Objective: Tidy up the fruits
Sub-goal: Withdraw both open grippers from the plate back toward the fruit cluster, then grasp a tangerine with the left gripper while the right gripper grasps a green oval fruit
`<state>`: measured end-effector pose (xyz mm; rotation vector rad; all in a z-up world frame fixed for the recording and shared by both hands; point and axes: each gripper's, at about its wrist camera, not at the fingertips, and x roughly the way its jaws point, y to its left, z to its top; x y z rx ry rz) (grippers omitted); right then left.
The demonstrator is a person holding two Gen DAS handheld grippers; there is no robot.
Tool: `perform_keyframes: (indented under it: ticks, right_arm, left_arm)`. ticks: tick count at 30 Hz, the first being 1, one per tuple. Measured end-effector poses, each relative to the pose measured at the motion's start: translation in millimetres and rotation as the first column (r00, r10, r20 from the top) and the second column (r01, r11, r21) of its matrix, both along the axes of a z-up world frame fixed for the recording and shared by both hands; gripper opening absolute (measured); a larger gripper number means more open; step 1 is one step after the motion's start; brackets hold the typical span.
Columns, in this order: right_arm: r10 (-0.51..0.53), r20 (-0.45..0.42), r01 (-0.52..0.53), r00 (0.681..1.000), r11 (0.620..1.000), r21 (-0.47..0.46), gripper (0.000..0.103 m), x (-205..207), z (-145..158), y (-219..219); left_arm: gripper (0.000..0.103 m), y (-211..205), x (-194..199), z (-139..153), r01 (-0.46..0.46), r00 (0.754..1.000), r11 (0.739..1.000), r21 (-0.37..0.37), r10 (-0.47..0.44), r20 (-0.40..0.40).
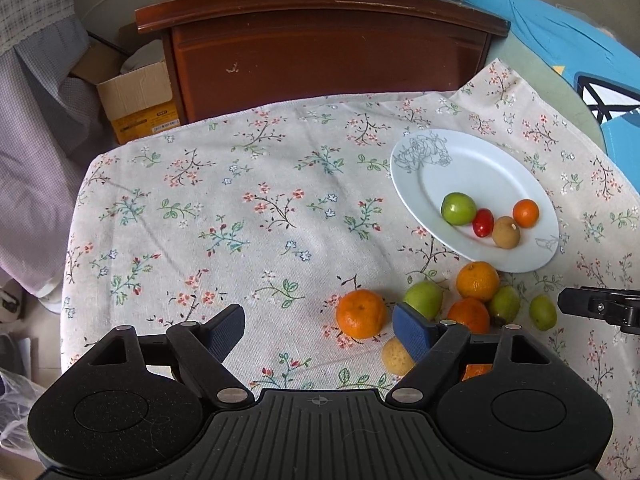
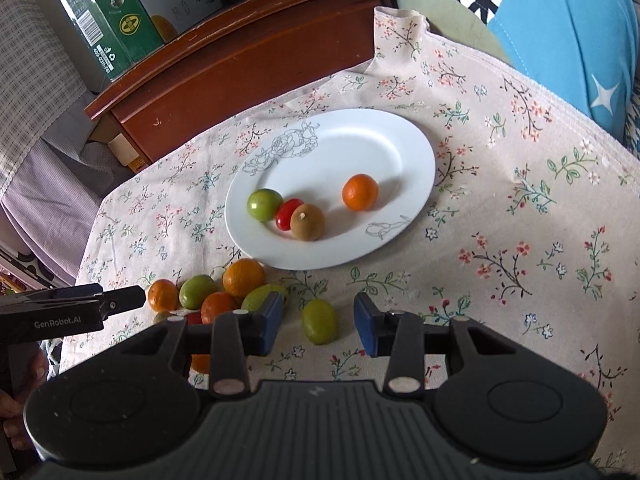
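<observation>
Four small fruits are already gathered on the white plate (image 2: 416,160): a green one, a red tomato (image 2: 288,213), a brown longan (image 2: 307,222) and a small orange. The rest are still left on the flowered tabletop (image 1: 240,216), in a loose cluster just near of the plate.

The left hand-held gripper (image 1: 320,330) is held spread wide with nothing between its pads; a mandarin (image 1: 361,313) is seen just beyond its right pad, and a pale yellow fruit (image 1: 394,356) is partly hidden behind that pad. The right hand-held gripper (image 2: 319,324) is held partly spread, and a lone green fruit (image 2: 319,321) is framed between its pads, untouched as far as can be told.

Trouble is most likely to be caused by rolling. The fruits are round and the cloth is wrinkled, so a pad that lands off-centre could send the green fruit skidding toward the near edge. The cluster is tightly packed, so neighbours could be knocked when one is picked. The two grippers are held close together, and a clash is possible.

On the plate, the tomato and longan are touching, and a dropped fruit could scatter them. A wooden cabinet (image 1: 328,52) stands beyond the far edge, well clear.
</observation>
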<state>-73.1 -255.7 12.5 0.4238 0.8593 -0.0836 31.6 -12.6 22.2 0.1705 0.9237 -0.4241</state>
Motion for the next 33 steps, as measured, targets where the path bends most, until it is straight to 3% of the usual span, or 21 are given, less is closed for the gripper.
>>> perform_keyframes:
  ticks: [14,21,25,33]
  right_arm:
    - [0.052,-0.061,-0.056,0.997,0.997,-0.057,0.041,7.3,-15.9,15.8]
    - [0.062,-0.062,-0.068,0.996,0.993,-0.1,0.041,11.5,-18.2,21.2]
    - [0.066,-0.069,-0.074,0.995,0.991,-0.113,0.036,13.9,-20.2,24.1]
    - [0.065,-0.067,-0.074,0.996,0.988,-0.139,0.032,16.0,-20.9,26.5]
  left_arm:
    - [0.076,-7.8,7.4,-17.0,0.0,1.0,1.0,0.014,0.0,-0.016]
    - [0.059,-12.3,6.0,-17.2,0.036,0.999,0.999,-0.013,-0.036,-0.021]
    - [0.051,-14.5,5.3,-19.1,0.057,0.998,0.998,-0.031,-0.058,-0.027]
    - [0.048,-27.4,1.2,-28.0,0.089,0.996,0.996,0.031,-0.089,0.004]
